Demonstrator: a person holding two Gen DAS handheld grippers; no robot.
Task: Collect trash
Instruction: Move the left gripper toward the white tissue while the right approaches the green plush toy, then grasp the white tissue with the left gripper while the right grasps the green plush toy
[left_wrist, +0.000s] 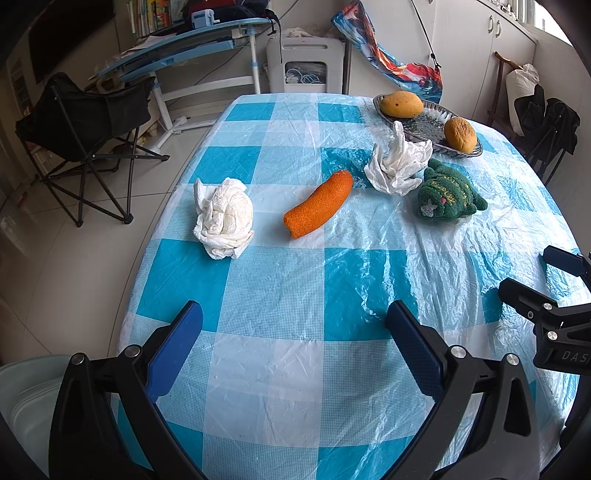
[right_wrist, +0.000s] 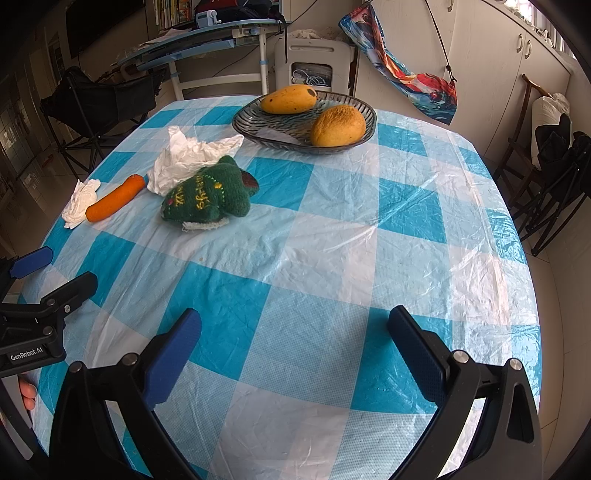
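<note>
Two crumpled white tissues lie on the blue-and-white checked tablecloth (left_wrist: 280, 295). One tissue wad (left_wrist: 222, 218) sits near the table's left edge, also seen small as the left wad (right_wrist: 79, 203). The other tissue (left_wrist: 399, 164) rests by the glass dish, seen too as a spread tissue (right_wrist: 188, 158). My left gripper (left_wrist: 295, 350) hovers open over the near cloth, well short of both. My right gripper (right_wrist: 295, 350) is open too, with nothing between its fingers. Each gripper shows at the edge of the other's view: the right one (left_wrist: 535, 277) and the left one (right_wrist: 55, 273).
An orange carrot-shaped toy (left_wrist: 318, 204) lies between the tissues. A green knitted toy (left_wrist: 448, 195) sits right of the far tissue. A glass dish (right_wrist: 258, 131) holds two yellow fruits (right_wrist: 338, 125). A pale bin (left_wrist: 26, 398) stands at the near left. Folding chairs flank the table.
</note>
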